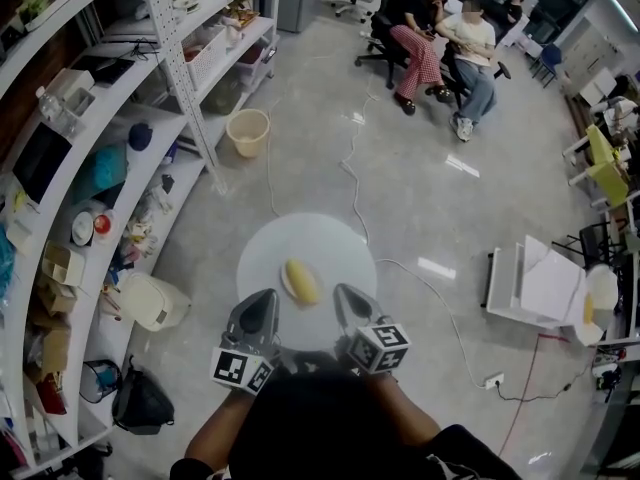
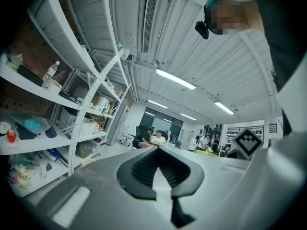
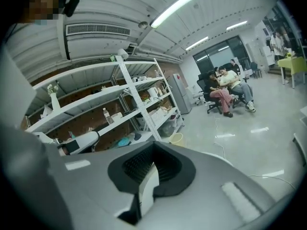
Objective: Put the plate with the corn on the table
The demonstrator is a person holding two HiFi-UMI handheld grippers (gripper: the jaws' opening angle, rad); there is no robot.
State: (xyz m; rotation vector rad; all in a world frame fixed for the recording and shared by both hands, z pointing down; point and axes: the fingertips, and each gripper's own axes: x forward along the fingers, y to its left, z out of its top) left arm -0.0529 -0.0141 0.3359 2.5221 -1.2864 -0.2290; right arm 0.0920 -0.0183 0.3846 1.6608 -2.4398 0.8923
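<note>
In the head view a round white plate [image 1: 258, 258] hangs in the air over the grey floor, with a yellow piece of corn [image 1: 301, 281] lying near its middle. My left gripper [image 1: 262, 306] is shut on the plate's near rim at the left, and my right gripper [image 1: 347, 302] is shut on the near rim at the right. The left gripper view shows the plate's white edge pinched in my left gripper [image 2: 161, 177]. In the right gripper view the edge is likewise clamped in my right gripper [image 3: 148, 176]. Both gripper views look upward toward the ceiling.
White shelving [image 1: 120, 118] full of clutter runs along the left. On the floor stand a cream bucket [image 1: 248, 131], a white container [image 1: 150, 301] and a black bag [image 1: 140, 403]. Cables cross the floor. People sit on chairs [image 1: 440, 38] far ahead. White furniture with papers [image 1: 545, 283] stands right.
</note>
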